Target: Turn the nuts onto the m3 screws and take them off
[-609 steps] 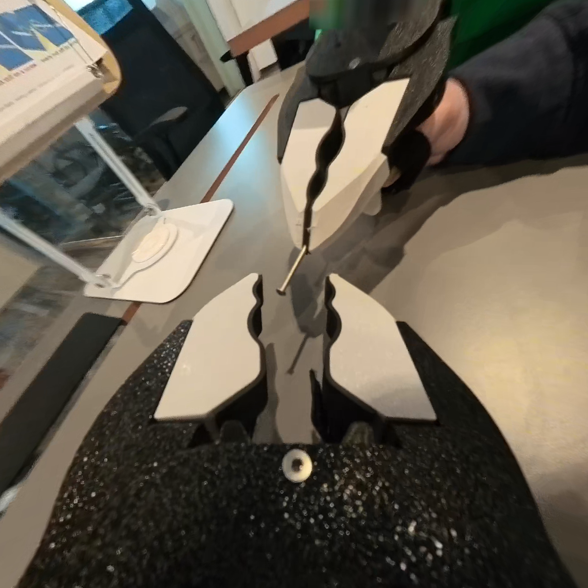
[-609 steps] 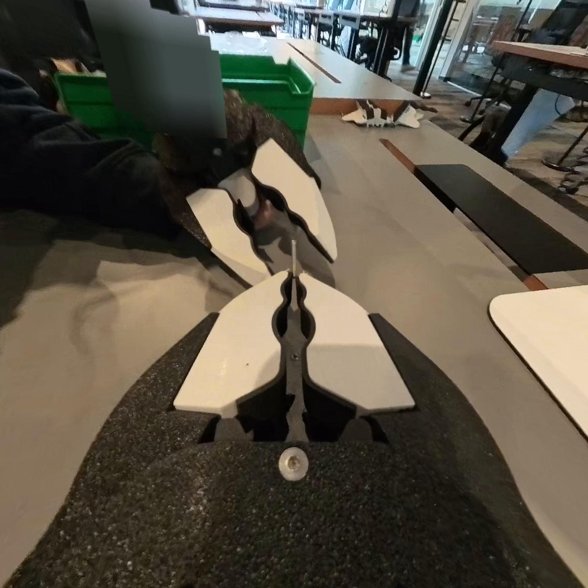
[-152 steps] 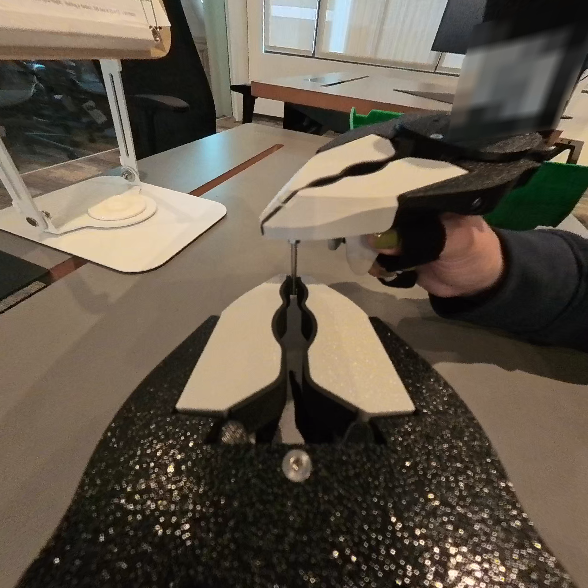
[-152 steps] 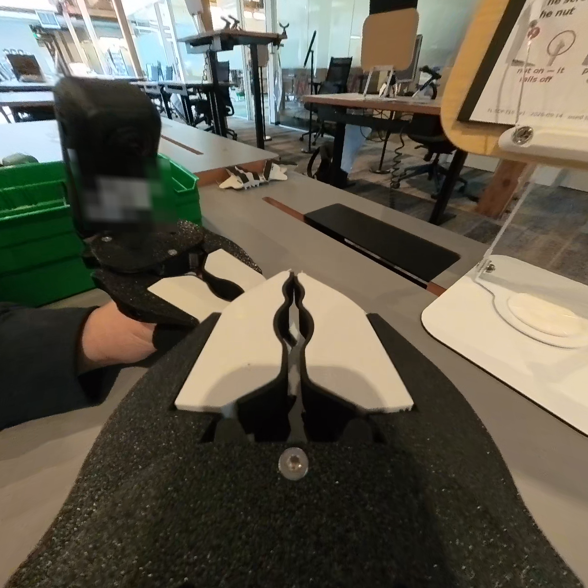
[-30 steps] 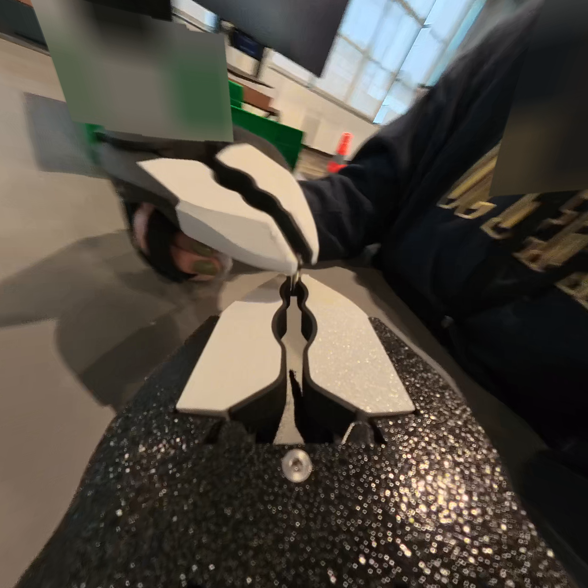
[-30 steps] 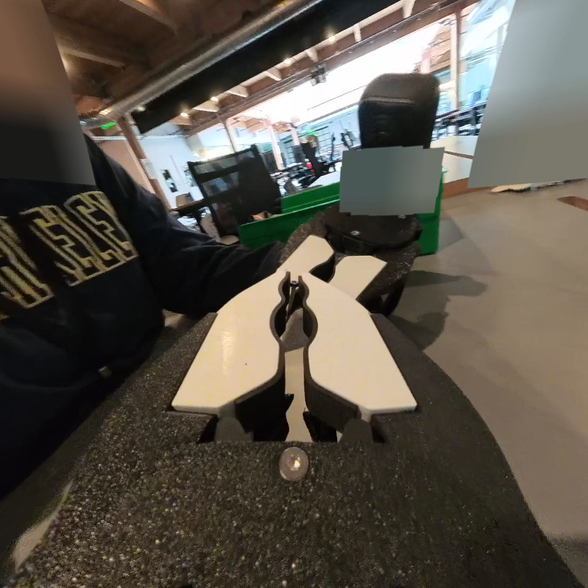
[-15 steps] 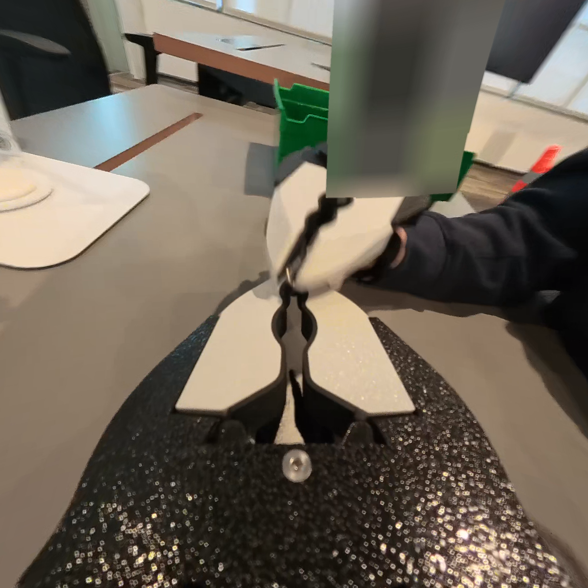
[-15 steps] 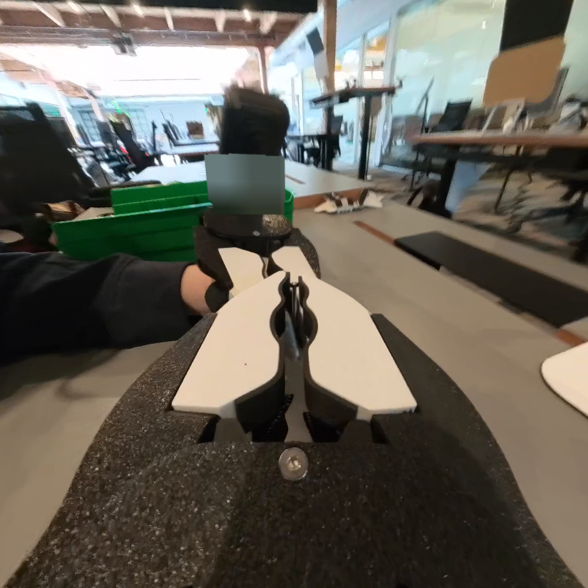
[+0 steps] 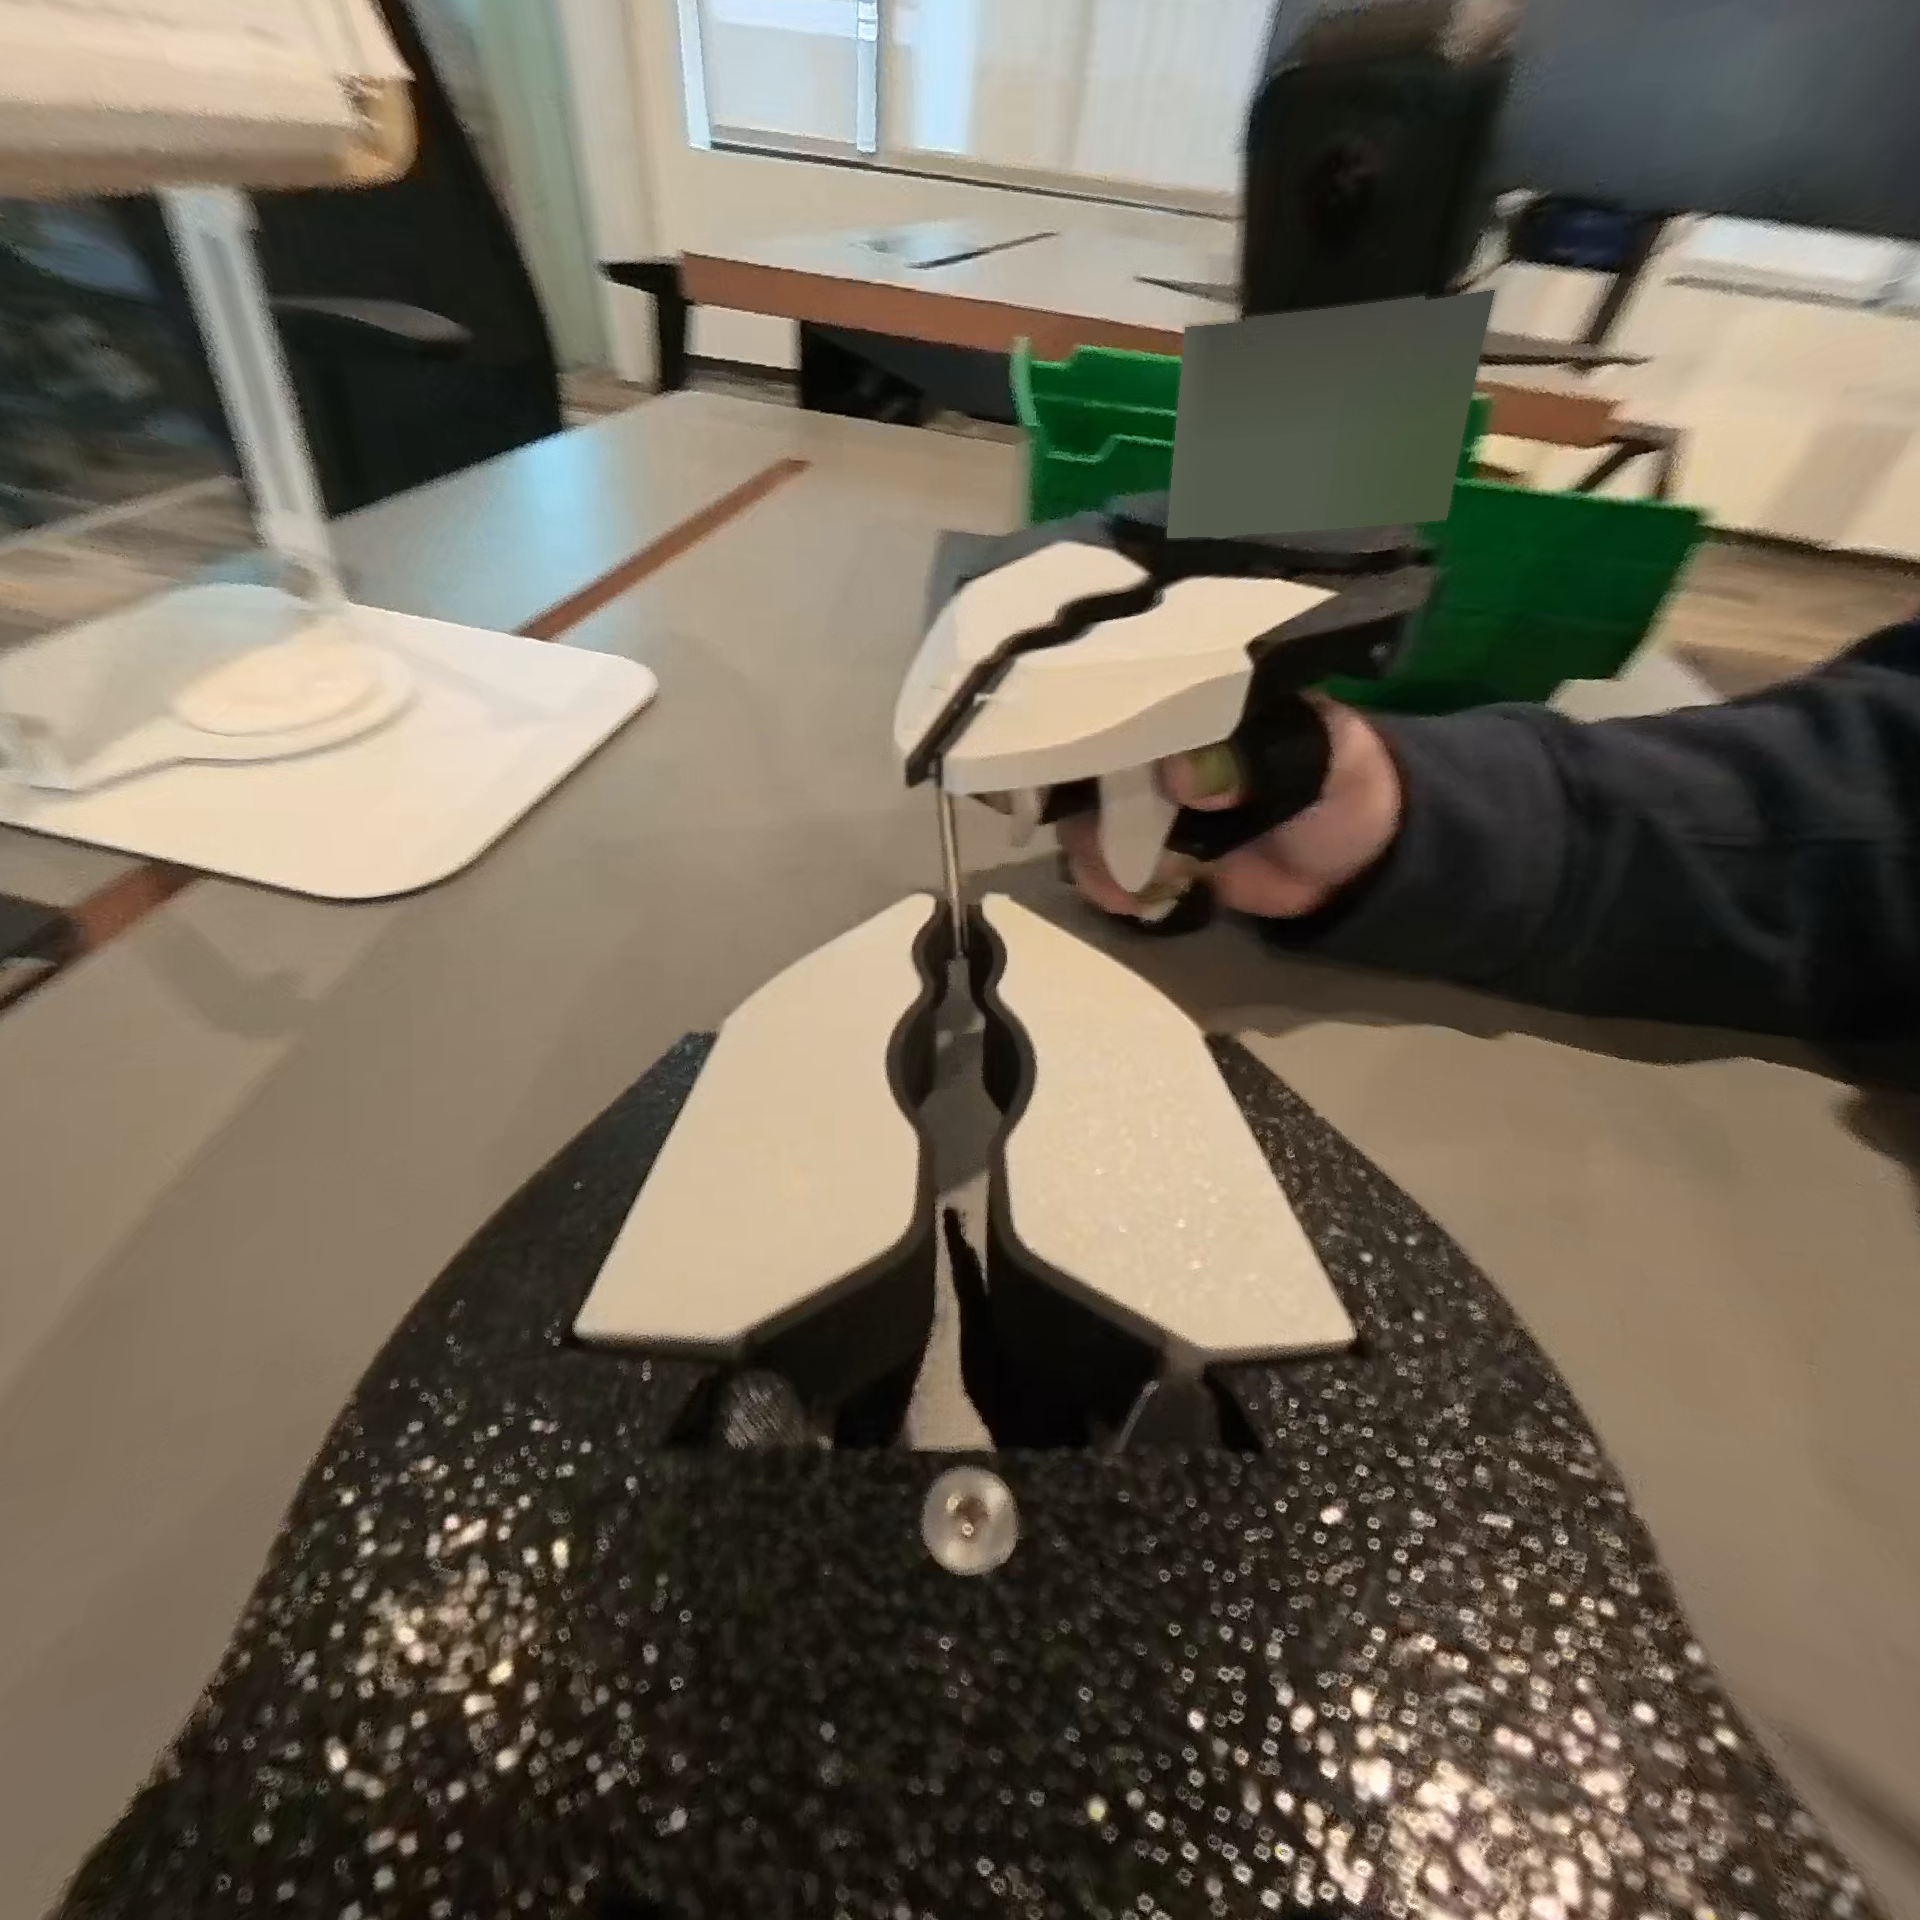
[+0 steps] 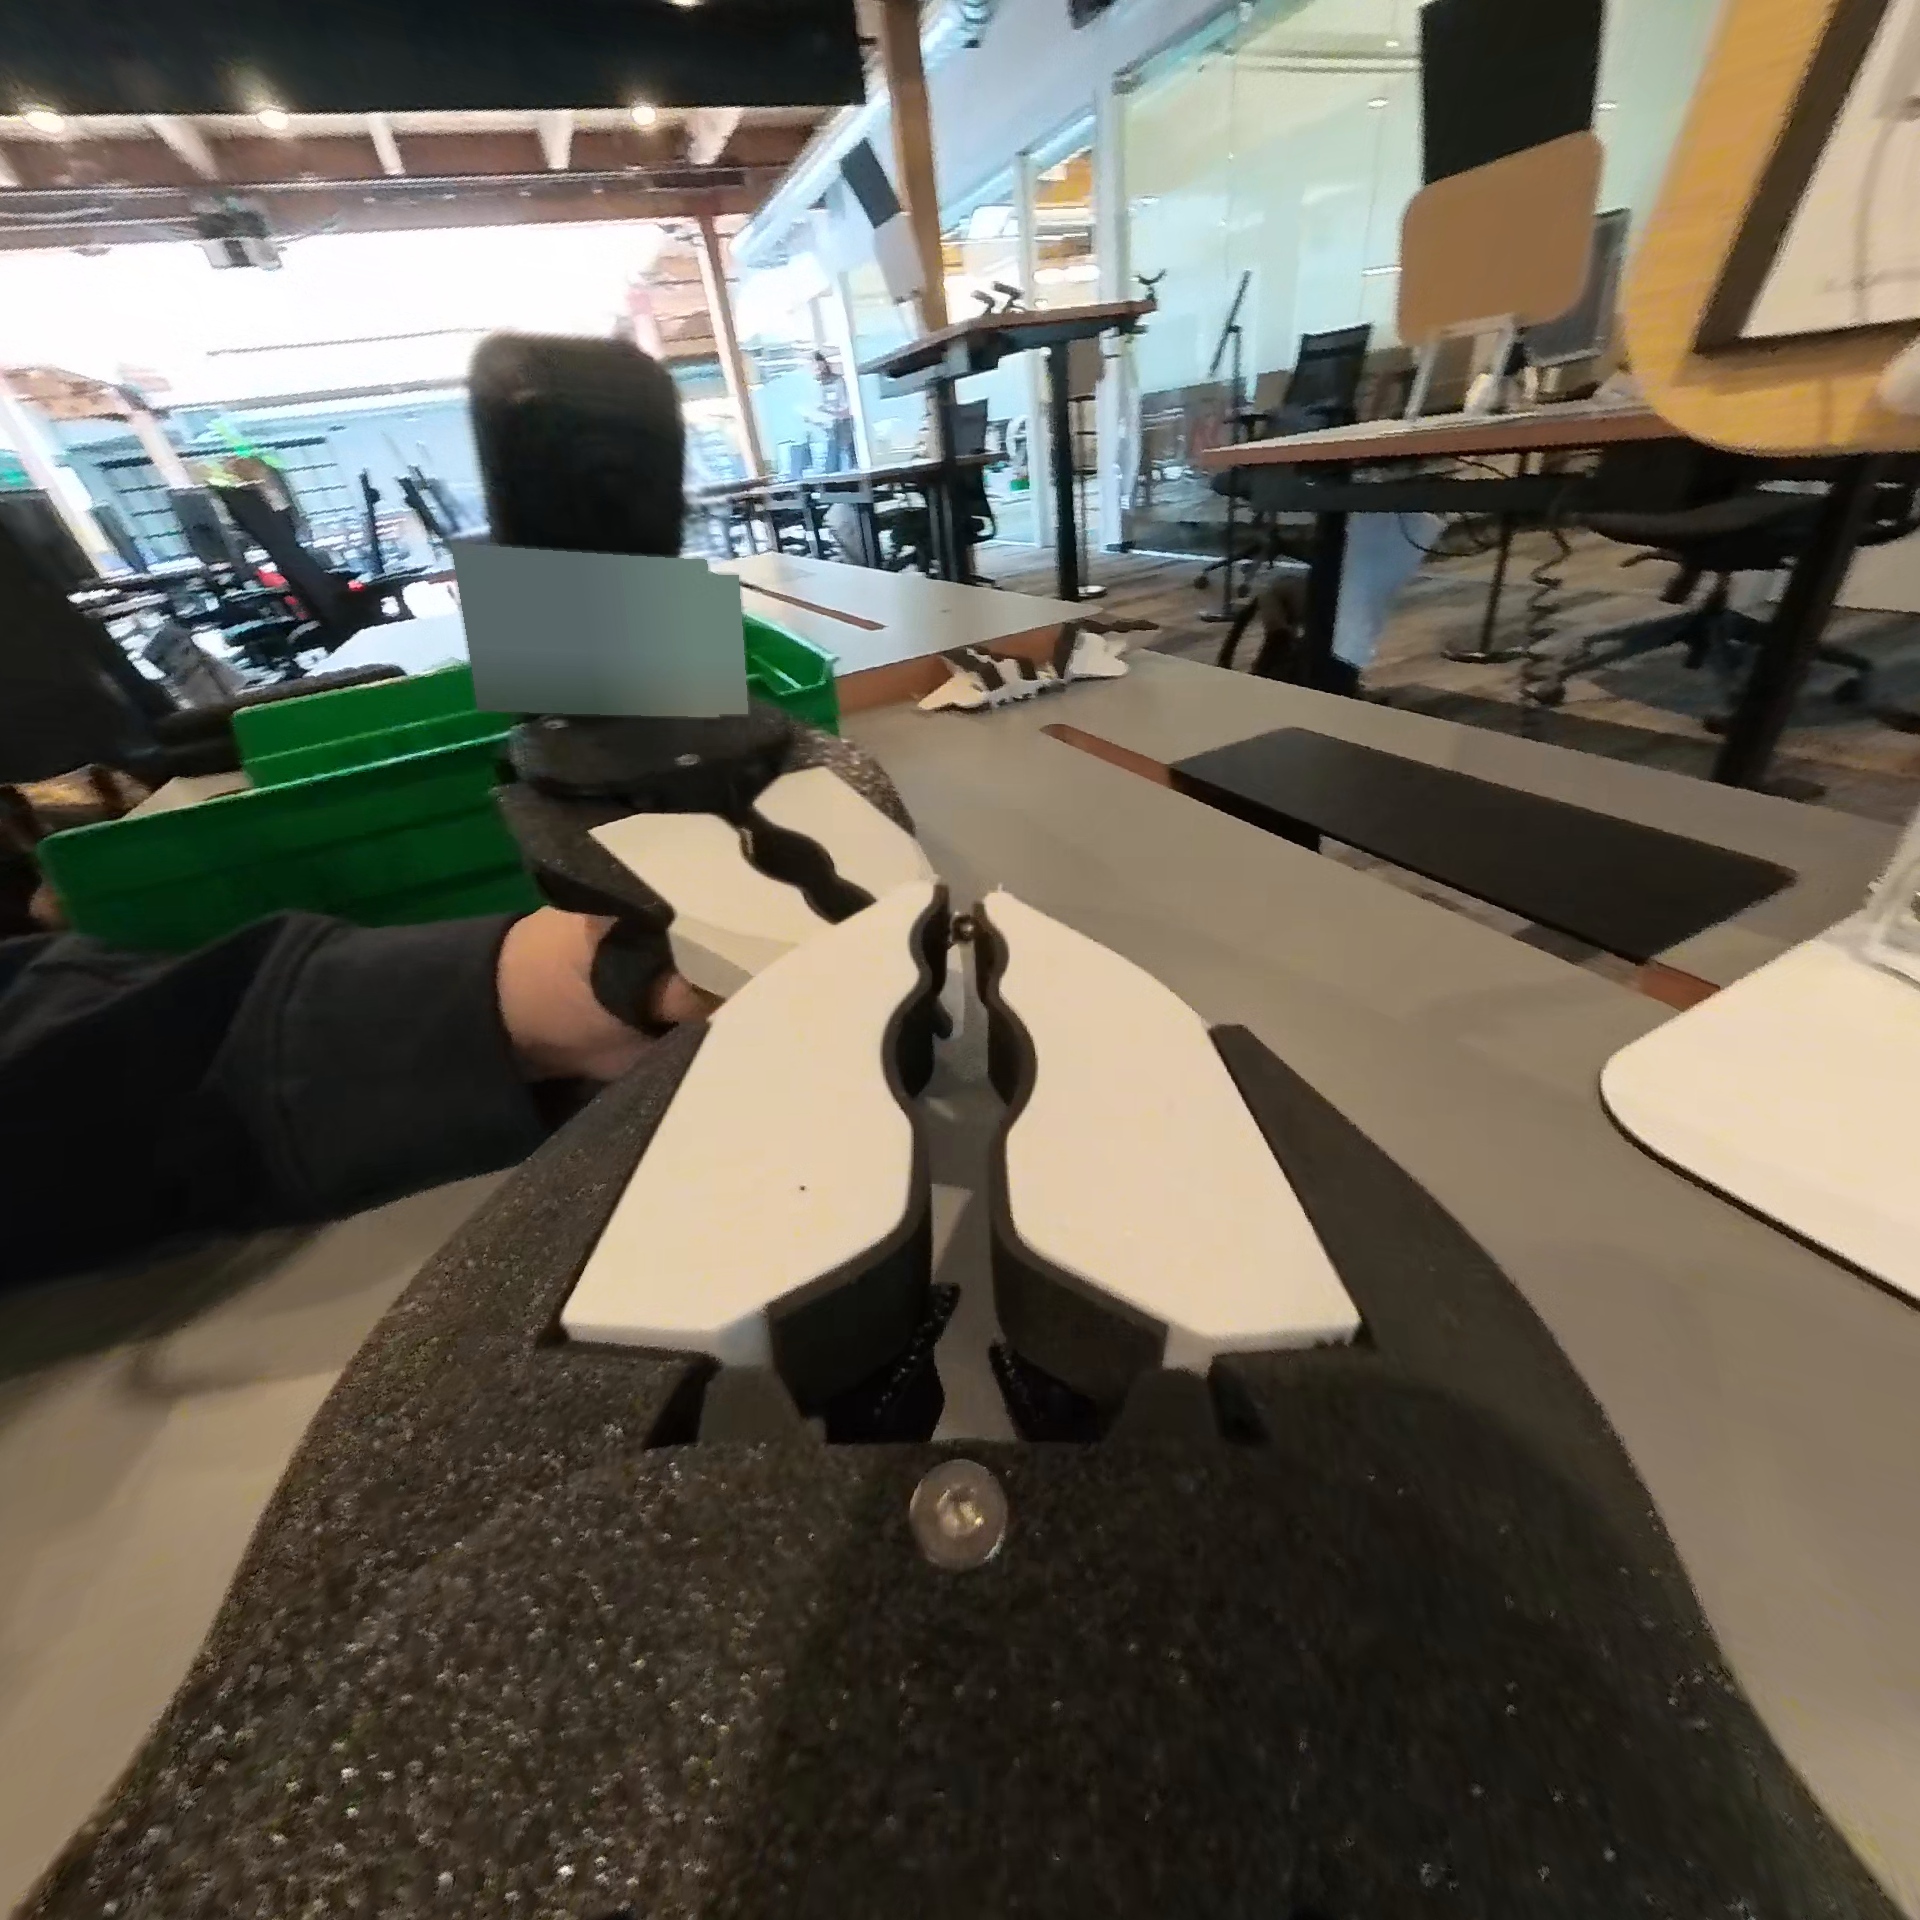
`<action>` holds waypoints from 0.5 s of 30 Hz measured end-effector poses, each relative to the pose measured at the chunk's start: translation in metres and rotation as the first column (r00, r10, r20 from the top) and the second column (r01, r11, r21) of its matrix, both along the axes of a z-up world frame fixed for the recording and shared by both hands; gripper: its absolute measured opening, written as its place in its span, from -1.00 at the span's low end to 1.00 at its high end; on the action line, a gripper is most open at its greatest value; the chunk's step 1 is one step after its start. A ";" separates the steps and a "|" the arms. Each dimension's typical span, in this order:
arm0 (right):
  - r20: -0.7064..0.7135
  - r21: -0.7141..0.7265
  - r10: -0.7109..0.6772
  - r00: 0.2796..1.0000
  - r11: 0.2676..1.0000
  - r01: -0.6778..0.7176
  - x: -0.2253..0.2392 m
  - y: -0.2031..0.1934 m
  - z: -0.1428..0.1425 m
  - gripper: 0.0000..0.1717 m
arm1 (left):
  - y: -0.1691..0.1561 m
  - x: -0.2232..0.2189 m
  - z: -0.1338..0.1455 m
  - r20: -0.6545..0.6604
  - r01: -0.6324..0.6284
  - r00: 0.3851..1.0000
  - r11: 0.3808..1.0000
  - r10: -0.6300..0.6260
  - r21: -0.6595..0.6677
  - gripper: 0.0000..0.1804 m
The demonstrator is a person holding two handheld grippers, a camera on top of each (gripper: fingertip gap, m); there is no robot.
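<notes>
Left gripper [image 9: 960, 914]: jaws nearly closed, tips clamped on the lower end of the screw [image 9: 948, 847]. The screw stands upright, a thin metal rod running from the left tips straight up to the tips of the right gripper [image 9: 928, 764], which sits directly above, turned on its side and pointing toward the desk's left edge.

Right gripper, own view [image 10: 966, 914]: jaws closed to a narrow slit, a small dark metal piece pinched at the very tips, pads pressing on both sides. It is the screw's top end [image 10: 966, 920]; whether a nut is on it cannot be told, too small. Left gripper's fingers [image 10: 727, 883] lie just below and left of these tips.

Both grippers are in the air above the grey desk [image 9: 727, 727], near its middle. A hand [image 9: 1278, 821] holds the right gripper's trigger. Farther out: a white stand base [image 9: 343, 758] toward the left edge, green bins [image 9: 1538, 603] at the far side.
</notes>
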State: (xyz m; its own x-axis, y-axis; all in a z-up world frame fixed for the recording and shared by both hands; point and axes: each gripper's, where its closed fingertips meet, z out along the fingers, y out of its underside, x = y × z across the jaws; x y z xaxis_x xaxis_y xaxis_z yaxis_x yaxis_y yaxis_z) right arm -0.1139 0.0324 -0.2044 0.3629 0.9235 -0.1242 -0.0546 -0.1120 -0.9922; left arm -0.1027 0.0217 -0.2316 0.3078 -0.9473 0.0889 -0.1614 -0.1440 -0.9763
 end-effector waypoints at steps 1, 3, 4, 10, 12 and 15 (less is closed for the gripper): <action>-0.001 -0.012 -0.029 1.000 1.000 0.029 0.000 0.002 0.000 -0.95 | 0.002 -0.001 0.001 -0.009 -0.025 1.000 1.000 0.025 0.017 -0.97; 0.001 -0.033 -0.079 0.997 0.996 0.079 0.000 0.006 -0.001 -0.95 | 0.007 -0.003 0.002 -0.028 -0.069 0.997 0.996 0.071 0.056 -0.97; 0.000 -0.038 -0.097 0.995 0.995 0.097 0.000 0.007 -0.001 -0.95 | 0.008 -0.004 0.002 -0.038 -0.086 0.995 0.993 0.089 0.075 -0.97; -0.027 -0.026 -0.051 0.998 0.998 0.050 0.003 0.005 0.002 -0.95 | 0.007 -0.002 0.007 0.016 -0.075 0.997 0.994 0.074 0.074 -0.94; -0.023 -0.020 -0.024 0.999 1.000 0.024 0.005 0.004 0.001 -0.95 | 0.007 -0.003 0.010 0.036 -0.067 0.997 0.996 0.065 0.054 -0.77; -0.009 0.002 0.041 0.999 0.999 -0.041 0.004 -0.002 0.001 -0.95 | 0.004 -0.001 0.007 0.031 -0.024 0.999 1.000 0.024 0.016 -0.59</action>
